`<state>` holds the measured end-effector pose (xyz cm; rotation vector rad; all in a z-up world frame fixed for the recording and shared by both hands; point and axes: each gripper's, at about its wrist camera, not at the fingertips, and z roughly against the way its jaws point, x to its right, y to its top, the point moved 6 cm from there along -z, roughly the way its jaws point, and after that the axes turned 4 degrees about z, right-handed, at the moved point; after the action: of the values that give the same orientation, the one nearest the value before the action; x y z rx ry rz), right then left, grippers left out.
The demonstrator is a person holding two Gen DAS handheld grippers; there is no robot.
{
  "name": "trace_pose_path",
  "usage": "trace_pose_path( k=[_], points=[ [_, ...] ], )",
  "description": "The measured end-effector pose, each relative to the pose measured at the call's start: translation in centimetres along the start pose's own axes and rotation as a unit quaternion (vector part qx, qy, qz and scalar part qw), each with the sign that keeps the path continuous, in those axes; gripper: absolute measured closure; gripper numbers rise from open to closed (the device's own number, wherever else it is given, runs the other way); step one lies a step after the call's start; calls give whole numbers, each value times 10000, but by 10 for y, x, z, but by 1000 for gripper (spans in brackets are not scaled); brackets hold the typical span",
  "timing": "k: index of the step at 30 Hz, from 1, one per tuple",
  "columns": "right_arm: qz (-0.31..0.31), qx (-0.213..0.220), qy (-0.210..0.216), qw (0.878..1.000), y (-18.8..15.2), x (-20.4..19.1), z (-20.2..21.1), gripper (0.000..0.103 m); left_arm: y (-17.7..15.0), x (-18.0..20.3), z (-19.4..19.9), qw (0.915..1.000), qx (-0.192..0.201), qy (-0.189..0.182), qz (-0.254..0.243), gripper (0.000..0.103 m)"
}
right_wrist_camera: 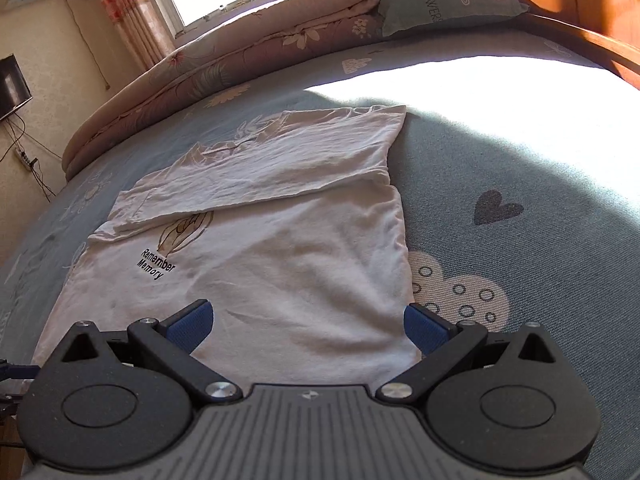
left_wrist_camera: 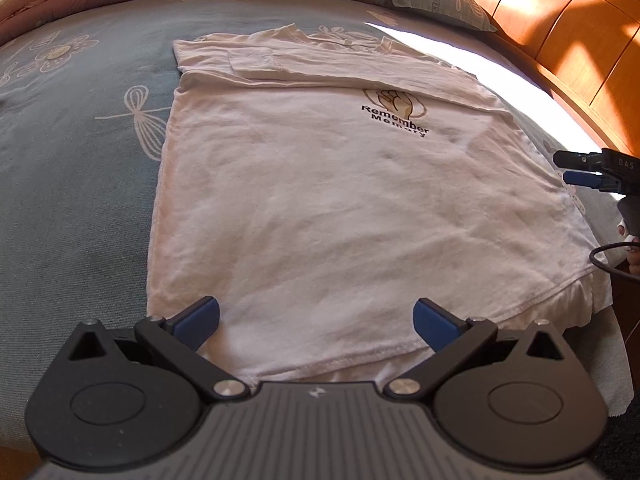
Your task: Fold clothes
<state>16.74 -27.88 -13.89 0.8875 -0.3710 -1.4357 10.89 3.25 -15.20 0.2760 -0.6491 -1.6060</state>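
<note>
Left wrist view: white T-shirt (left_wrist_camera: 320,184) spread flat on blue bedspread (left_wrist_camera: 72,184), sleeves folded in; left gripper (left_wrist_camera: 316,322) over shirt's hem, jaws apart, empty; right gripper (left_wrist_camera: 576,170) beside shirt's right edge.

Right wrist view: T-shirt (right_wrist_camera: 280,248) below pillow (right_wrist_camera: 444,0); right gripper (right_wrist_camera: 308,326) over shirt's edge, jaws apart, empty.

Two matte black tools are being shown: the left tool (left_wrist_camera: 316,320) and the right tool (right_wrist_camera: 308,322), each fitted with blue finger pads (left_wrist_camera: 198,320), silver pivot screws (left_wrist_camera: 226,387), round side housings and a ribbed grey body.
</note>
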Motion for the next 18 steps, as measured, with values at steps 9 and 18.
trace_pose_path(
  k=[9, 18],
  points=[
    [-210, -176, 94, 9996, 1, 11, -27, 0, -3, -6, 4, 9998, 68, -163, 70, 1],
    [92, -212, 414, 9989, -9, -15, 24, 0, 0, 7, 19, 9977, 222, -574, -267, 1]
  ],
)
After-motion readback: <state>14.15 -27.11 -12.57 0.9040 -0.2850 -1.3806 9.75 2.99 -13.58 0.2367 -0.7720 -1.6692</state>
